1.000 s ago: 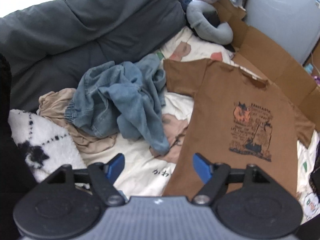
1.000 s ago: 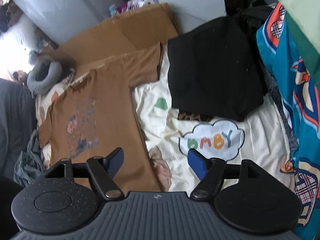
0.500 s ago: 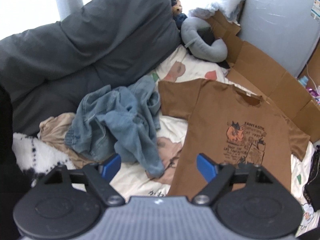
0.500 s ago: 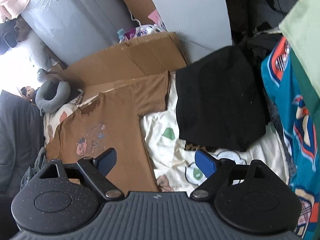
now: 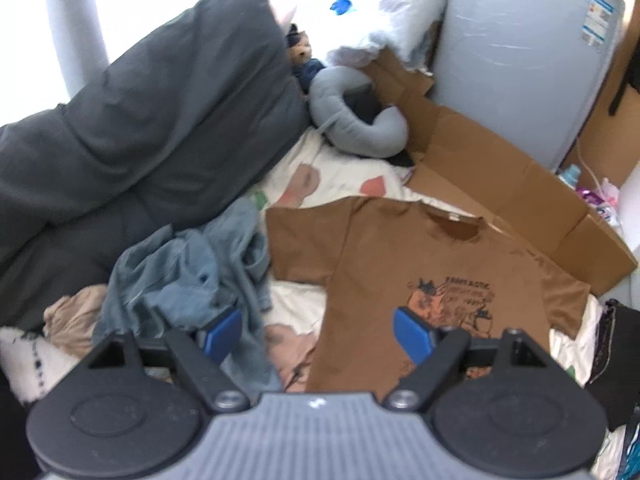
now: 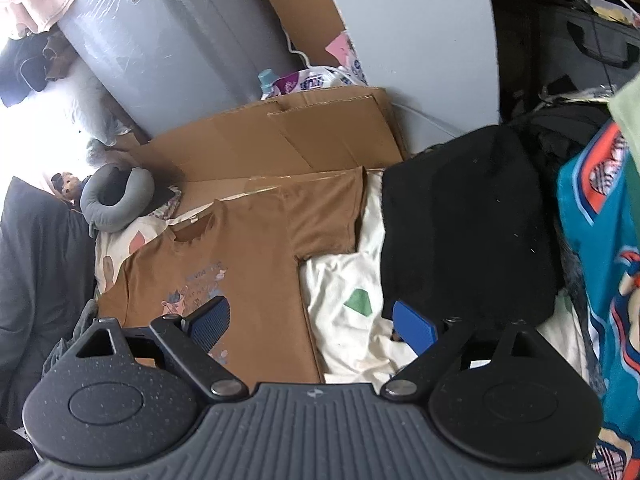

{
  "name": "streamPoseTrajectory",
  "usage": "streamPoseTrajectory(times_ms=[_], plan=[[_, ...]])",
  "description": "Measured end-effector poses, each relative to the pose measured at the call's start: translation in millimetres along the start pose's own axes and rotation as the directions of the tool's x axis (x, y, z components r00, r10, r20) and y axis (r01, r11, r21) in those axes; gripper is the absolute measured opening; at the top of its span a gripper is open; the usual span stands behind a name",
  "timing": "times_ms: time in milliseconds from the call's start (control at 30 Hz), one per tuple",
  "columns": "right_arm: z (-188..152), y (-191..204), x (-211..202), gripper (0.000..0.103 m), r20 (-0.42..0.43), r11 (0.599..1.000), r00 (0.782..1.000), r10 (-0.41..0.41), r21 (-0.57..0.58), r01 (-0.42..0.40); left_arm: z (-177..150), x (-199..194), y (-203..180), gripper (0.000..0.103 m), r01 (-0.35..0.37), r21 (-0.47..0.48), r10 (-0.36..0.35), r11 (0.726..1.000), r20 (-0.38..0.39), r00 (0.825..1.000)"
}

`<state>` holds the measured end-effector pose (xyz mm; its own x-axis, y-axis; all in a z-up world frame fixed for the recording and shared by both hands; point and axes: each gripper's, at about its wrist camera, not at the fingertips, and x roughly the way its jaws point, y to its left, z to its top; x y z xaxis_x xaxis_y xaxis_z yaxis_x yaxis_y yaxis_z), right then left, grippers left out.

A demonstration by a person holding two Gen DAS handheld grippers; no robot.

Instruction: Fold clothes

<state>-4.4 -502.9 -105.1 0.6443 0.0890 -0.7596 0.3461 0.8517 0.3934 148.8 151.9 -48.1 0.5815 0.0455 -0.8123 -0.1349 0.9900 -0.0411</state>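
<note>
Here, line by line:

Brown T-shirt (image 5: 400, 264): spread flat, print side up, on the cream printed sheet (image 6: 344, 280) of the bed; its collar lies at the far edge, against the flattened cardboard (image 5: 492, 184); both sleeves lie out to the sides.
Left gripper (image 5: 318, 336): blue pads wide apart, nothing between them, raised above the shirt's lower left part and gripping nothing.
Right gripper (image 6: 312, 320): blue pads wide apart and empty, above the shirt's right hem edge and the bare sheet beside it.
Denim garment (image 5: 188, 276): crumpled in a heap just beside the shirt's left sleeve, partly over a beige cloth (image 5: 76, 312).
Black garment (image 6: 464, 228): lying flat near the right edge of the bed, close to the shirt's right sleeve.
Grey duvet (image 5: 160, 112): bunched up along the left edge of the bed.
Neck pillow (image 5: 352, 120): grey, at the far left corner, beside the cardboard.
Blue patterned cloth (image 6: 600, 264): hanging at the right edge.
</note>
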Motion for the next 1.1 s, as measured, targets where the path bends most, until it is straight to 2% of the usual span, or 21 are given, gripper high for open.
streamPoseTrajectory(times_ms=[200,400,500,700,800,1100], plan=[[13,11,20,0.092,0.006,0.999,1.000,0.007,-0.033,-0.007,16,19,-25,0.085,0.029,0.019,-0.029,0.999,0.004,1.000],[22,20,48,0.091,0.018,0.999,1.000,0.015,-0.051,-0.014,33,55,-52,0.085,0.049,0.043,-0.049,0.998,-0.002,0.999],[26,23,69,0.086,0.021,0.998,1.000,0.017,-0.060,-0.015,39,80,-67,0.084,0.058,0.063,-0.057,0.996,-0.009,0.998],[30,30,121,0.073,0.008,0.994,1.000,0.015,-0.109,-0.014,46,129,-93,0.084,0.067,0.109,-0.066,0.992,-0.014,0.998],[29,28,151,0.070,-0.015,0.992,1.000,0.006,-0.126,-0.008,44,156,-103,0.084,0.075,0.124,-0.073,0.989,-0.024,0.997],[26,3,254,0.059,-0.062,0.987,0.995,-0.076,-0.143,0.067,16,233,-129,0.083,0.106,0.162,-0.100,0.981,-0.045,0.994]])
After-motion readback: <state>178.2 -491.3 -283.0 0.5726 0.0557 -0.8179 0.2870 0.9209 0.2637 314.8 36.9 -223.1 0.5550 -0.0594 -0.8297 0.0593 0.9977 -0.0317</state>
